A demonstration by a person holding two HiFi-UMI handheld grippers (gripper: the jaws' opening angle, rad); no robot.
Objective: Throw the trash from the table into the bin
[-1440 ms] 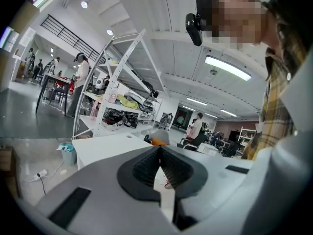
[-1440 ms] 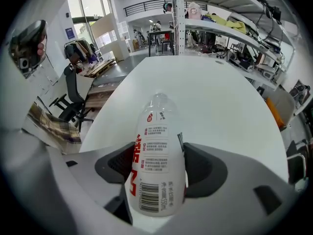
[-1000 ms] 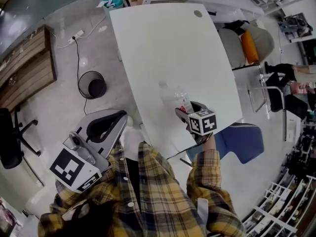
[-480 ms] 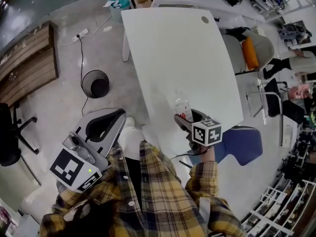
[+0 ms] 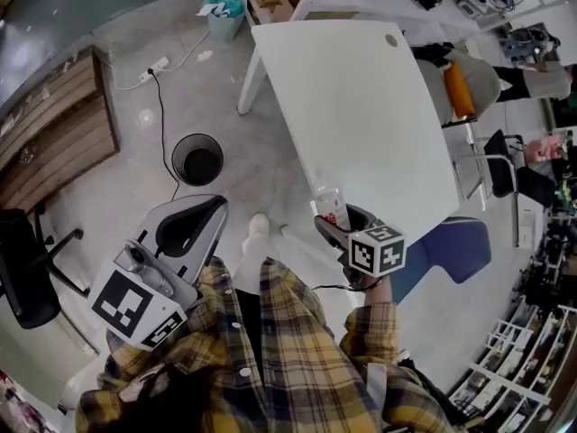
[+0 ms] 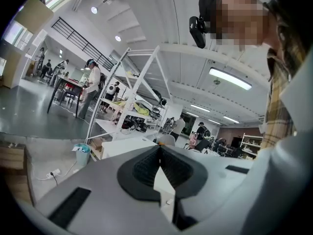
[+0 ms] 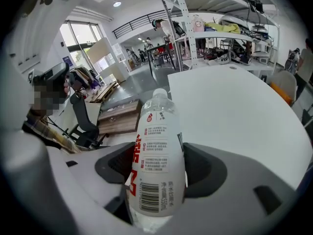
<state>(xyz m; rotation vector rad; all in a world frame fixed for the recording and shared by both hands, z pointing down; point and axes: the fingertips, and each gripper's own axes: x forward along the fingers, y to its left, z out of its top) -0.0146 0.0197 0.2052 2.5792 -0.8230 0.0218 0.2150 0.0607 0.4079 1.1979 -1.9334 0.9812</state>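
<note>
A clear plastic water bottle [image 5: 329, 200] with a white and red label is held over the near corner of the white table [image 5: 361, 97]. My right gripper [image 5: 336, 217] is shut on it. In the right gripper view the bottle [image 7: 156, 151] fills the middle, cap pointing away, with a dark pad on each side of it. A round black bin [image 5: 197, 161] stands on the floor to the left of the table, well apart from the bottle. My left gripper [image 5: 217, 207] hangs low at the left. In the left gripper view its pads [image 6: 146, 168] meet with nothing between them.
A small teal bin [image 5: 224, 9] holding paper stands on the floor beyond the table's far corner. A cable [image 5: 165, 120] and power strip run across the floor behind the black bin. A wooden pallet [image 5: 54, 129] lies at the left, a blue chair [image 5: 451, 251] at the right.
My right gripper has drawn the bottle back from over the tabletop to the table's near corner. The view has swung left, so the black bin sits nearer the middle. The left gripper has kept its place.
</note>
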